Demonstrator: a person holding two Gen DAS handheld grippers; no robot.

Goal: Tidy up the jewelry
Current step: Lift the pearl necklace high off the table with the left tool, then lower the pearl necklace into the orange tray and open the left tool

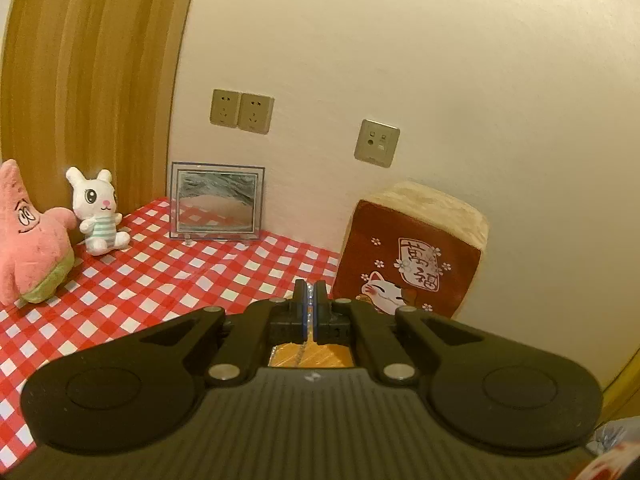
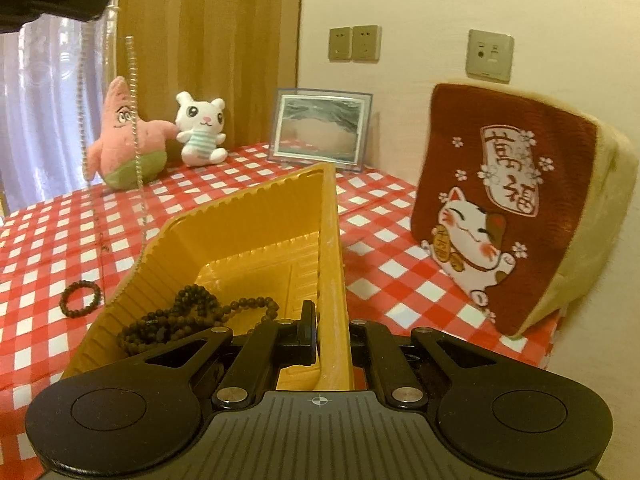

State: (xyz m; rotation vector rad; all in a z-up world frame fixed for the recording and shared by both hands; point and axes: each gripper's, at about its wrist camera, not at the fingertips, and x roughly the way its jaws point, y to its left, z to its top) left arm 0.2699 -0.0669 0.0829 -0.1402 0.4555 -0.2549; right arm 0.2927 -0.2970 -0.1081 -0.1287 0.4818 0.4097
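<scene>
My left gripper [image 1: 310, 292] is shut on a thin silver chain [image 1: 309, 313] that shows between its pads. In the right wrist view that gripper [image 2: 98, 0] sits high at the top left, and the silver chain [image 2: 134, 120] hangs from it in a long loop down towards the tablecloth, just left of the yellow tray. My right gripper [image 2: 328, 320] is shut on the right wall of the yellow plastic tray [image 2: 256, 216], which is tilted up off the table. A dark bead necklace [image 2: 192, 312] lies bunched inside the tray. A dark bead bracelet [image 2: 80, 298] lies on the cloth to its left.
A red-and-white checked tablecloth [image 2: 400, 272] covers the table. At the back stand a pink star plush [image 2: 120, 148], a white rabbit plush [image 2: 200, 132] and a framed sand picture [image 2: 320, 128]. A red lucky-cat cushion [image 2: 508, 208] leans against the wall on the right.
</scene>
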